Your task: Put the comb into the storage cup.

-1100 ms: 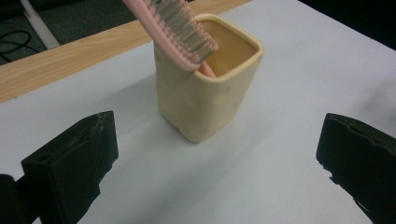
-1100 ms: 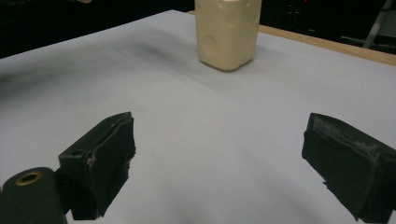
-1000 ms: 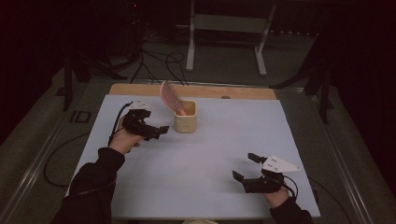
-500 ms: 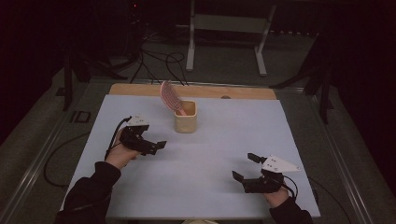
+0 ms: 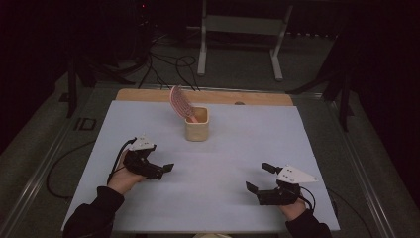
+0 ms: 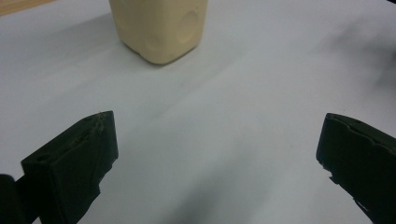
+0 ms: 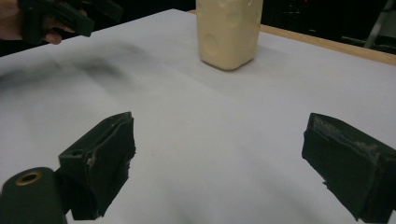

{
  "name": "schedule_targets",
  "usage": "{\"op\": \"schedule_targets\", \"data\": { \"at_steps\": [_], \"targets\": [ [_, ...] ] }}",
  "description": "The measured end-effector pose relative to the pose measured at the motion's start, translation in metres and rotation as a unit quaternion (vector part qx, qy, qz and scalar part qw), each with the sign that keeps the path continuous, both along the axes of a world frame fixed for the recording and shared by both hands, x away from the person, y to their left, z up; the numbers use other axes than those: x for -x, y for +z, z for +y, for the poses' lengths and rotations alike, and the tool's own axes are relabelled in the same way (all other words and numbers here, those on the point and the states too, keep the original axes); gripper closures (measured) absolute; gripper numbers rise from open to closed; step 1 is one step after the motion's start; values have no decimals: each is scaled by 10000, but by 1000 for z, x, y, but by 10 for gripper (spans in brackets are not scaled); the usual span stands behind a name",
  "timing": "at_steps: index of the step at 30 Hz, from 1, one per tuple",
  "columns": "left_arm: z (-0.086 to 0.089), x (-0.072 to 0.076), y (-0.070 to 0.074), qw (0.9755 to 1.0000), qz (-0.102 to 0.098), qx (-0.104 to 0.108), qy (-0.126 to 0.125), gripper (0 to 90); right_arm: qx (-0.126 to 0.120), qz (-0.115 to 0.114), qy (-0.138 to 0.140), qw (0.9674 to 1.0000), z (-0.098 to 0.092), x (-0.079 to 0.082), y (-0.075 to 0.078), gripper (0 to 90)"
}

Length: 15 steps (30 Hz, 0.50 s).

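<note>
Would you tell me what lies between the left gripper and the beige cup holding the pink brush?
Nothing: between the left gripper and the beige cup the left gripper view shows bare white table cover.

The room is dim, and the white bench (image 5: pixel 237 163) is the one bright area, lit softly from above. Around the bench everything sinks into near black. Faint, smeared shadows lie near the beige cup (image 7: pixel 229 32). The close-up jaws look slightly soft.

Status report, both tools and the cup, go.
Left tool open, empty. Right tool open, empty. Pink brush leaning in beige cup. Nothing between.
</note>
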<state>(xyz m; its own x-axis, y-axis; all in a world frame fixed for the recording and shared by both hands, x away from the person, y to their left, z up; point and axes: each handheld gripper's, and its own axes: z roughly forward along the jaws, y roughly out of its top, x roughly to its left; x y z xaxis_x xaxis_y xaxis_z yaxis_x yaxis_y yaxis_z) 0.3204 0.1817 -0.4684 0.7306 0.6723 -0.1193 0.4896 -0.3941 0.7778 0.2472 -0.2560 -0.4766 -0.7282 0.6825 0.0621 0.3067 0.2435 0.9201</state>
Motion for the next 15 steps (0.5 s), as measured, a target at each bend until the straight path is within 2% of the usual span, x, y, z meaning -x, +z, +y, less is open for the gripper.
{"op": "schedule_targets", "data": {
  "at_steps": [9,15],
  "targets": [
    [4,15,-16,9999,70,-107,-84,0,7,13,-4,10000,0,0,0,90],
    [11,24,-24,9999,116,-52,-75,0,19,9,-2,10000,0,0,0,90]
  ]
}}
